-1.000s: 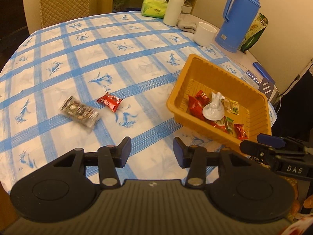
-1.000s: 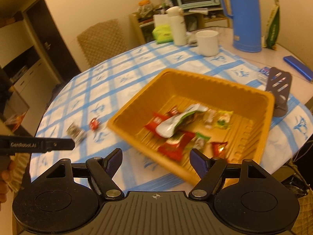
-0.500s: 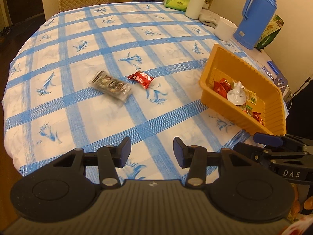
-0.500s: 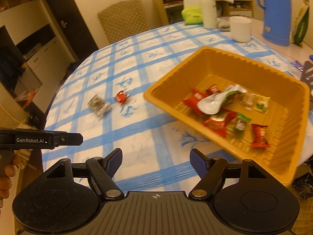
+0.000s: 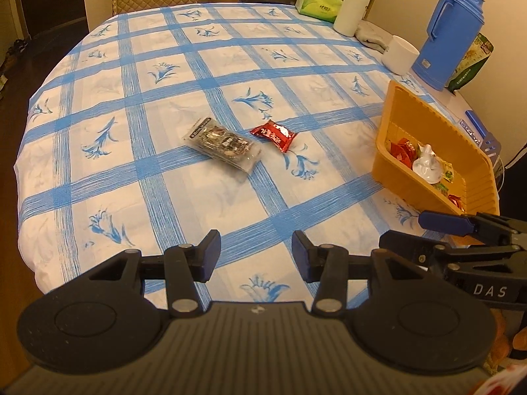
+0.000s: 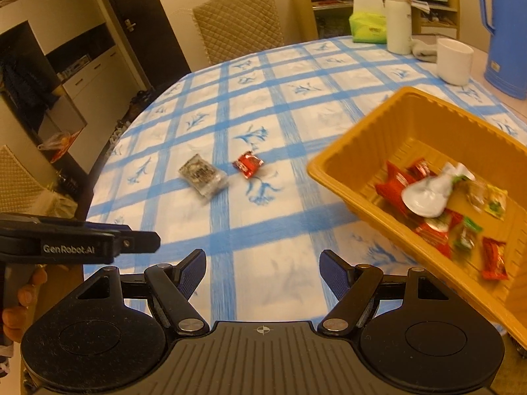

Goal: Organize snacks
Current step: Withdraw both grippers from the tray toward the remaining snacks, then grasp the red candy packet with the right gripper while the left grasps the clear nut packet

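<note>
A clear packet of dark snacks and a small red candy wrapper lie side by side on the blue-checked tablecloth. An orange basket at the table's right edge holds several red, green and white wrapped snacks. My left gripper is open and empty, above the near table edge, well short of the two loose snacks. My right gripper is open and empty, near the basket's near left corner; it also shows in the left wrist view.
At the far right stand a blue thermos jug, a white mug, a white bottle and a green tissue box. A quilted chair stands behind the table. Cabinets and a dark doorway are at the left.
Both grippers have drawn back and swung left. The loose snacks now sit nearer mid-view and the basket has slid to the right. Both jaws stay open.
</note>
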### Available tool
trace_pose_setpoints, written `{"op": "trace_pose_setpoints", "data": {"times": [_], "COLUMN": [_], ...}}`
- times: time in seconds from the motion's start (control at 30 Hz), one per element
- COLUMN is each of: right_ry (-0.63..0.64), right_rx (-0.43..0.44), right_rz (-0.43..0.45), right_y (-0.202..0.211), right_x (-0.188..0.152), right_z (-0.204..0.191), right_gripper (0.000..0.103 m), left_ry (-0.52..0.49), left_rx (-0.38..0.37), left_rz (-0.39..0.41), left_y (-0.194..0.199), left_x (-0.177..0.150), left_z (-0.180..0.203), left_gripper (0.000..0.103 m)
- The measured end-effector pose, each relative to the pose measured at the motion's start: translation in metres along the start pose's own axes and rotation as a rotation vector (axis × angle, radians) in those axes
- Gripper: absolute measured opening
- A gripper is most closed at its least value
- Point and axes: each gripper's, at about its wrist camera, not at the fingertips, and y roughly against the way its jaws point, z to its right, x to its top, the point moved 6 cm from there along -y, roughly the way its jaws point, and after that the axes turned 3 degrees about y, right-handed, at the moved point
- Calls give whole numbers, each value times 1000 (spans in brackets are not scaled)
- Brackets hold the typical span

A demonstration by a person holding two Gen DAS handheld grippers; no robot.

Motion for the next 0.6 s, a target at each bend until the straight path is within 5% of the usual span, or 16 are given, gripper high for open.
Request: {"op": "trace_pose_setpoints", "data": {"times": [0.53, 0.6], "right_ry": [10, 18], "right_rx": [22, 22], "right_rz": [61, 68], "right_y": [-33, -36], "right_x": [42, 47], "right_z": [-10, -11], "right_gripper": [75, 67], "left_ry": [-49, -59], "left_rx": [12, 15], "left_rz": [8, 13], "left_y": [-52, -59], "left_x": [28, 32], "left_z": [-11, -10], "left_gripper": [44, 44]}}
